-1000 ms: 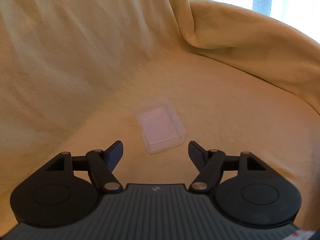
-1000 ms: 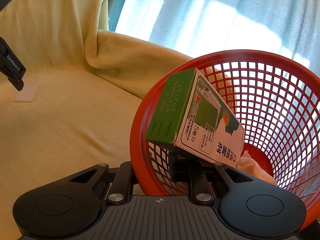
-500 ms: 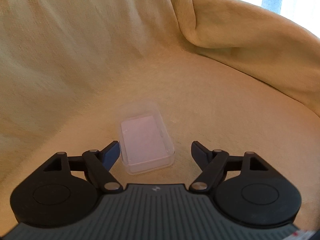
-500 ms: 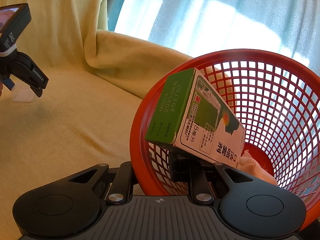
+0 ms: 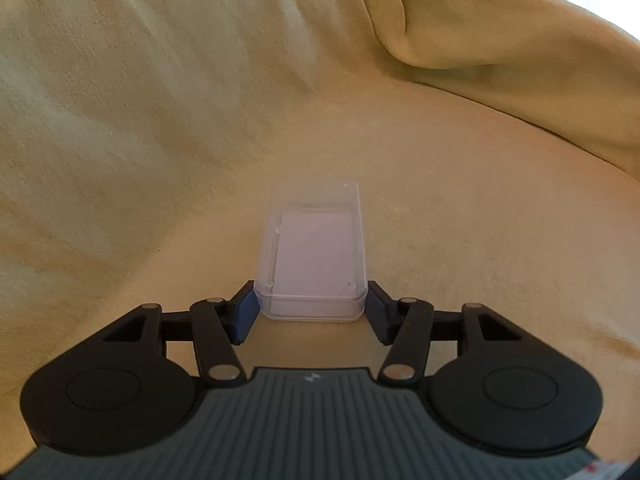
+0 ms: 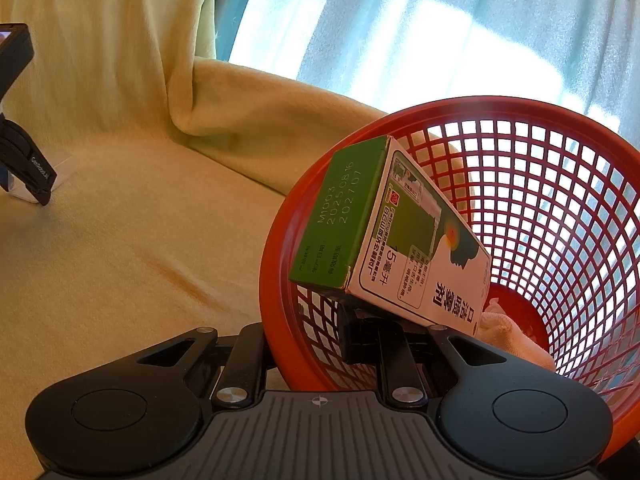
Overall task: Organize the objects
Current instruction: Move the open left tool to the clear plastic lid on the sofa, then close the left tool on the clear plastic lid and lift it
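Small clear rectangular plastic case [image 5: 314, 252], at 12 o'clock, clasped by closing left hand-held gripper [image 5: 311, 308]; red round mesh plastic basket [image 6: 540, 216] rim clamped by right hand-held gripper [image 6: 308, 344].

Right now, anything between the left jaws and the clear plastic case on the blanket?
Nothing visible. The left gripper straddles the near end of the clear plastic case, its jaws having just been closing, one on each side. Only bare yellow blanket surrounds it.

Left wrist view close, angled steeply down at the blanket [image 5: 460, 220] and clear case [image 5: 316, 248], right wrist view shallower, facing basket [image 6: 280, 240] and curtain [image 6: 440, 20], both sharing case [image 6: 64, 166] and blanket fold.
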`<act>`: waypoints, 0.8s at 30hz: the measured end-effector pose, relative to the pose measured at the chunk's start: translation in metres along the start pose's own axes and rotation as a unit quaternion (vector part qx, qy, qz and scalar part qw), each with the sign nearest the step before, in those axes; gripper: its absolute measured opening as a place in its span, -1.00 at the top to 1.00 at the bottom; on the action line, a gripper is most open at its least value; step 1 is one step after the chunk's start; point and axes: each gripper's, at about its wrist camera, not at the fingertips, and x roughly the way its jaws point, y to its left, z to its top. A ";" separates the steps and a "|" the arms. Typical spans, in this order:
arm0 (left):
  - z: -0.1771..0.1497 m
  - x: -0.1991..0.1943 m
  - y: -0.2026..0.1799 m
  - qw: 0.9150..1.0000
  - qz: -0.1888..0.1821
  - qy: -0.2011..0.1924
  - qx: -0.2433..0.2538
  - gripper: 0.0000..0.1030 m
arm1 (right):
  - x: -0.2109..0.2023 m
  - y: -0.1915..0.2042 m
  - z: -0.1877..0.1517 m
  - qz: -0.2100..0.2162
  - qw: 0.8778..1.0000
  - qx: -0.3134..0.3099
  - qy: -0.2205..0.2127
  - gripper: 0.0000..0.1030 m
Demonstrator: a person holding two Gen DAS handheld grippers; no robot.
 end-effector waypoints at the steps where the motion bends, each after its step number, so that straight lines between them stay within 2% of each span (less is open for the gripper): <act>1: 0.000 0.000 0.001 1.000 -0.002 0.000 0.000 -0.01 | 0.000 0.000 0.000 0.000 1.000 0.000 0.000 0.72; 6: -0.001 -0.003 0.003 1.000 -0.013 -0.002 0.004 0.01 | 0.000 0.000 0.000 0.000 1.000 -0.001 0.000 0.72; 15: -0.014 -0.020 0.004 0.999 -0.015 0.008 0.049 0.01 | -0.003 0.002 -0.002 -0.002 1.000 -0.004 0.001 0.72; 18: -0.017 -0.022 0.004 0.999 -0.009 0.005 0.049 -0.08 | -0.003 0.001 -0.002 -0.001 1.000 -0.004 0.001 0.72; 19: -0.017 -0.023 0.003 0.999 -0.004 0.003 0.051 -0.18 | -0.003 0.001 -0.002 -0.001 1.000 -0.003 0.001 0.72; 24: -0.016 -0.021 0.002 0.999 -0.003 0.002 0.052 -0.19 | -0.004 0.002 -0.002 -0.001 1.000 -0.002 0.001 0.72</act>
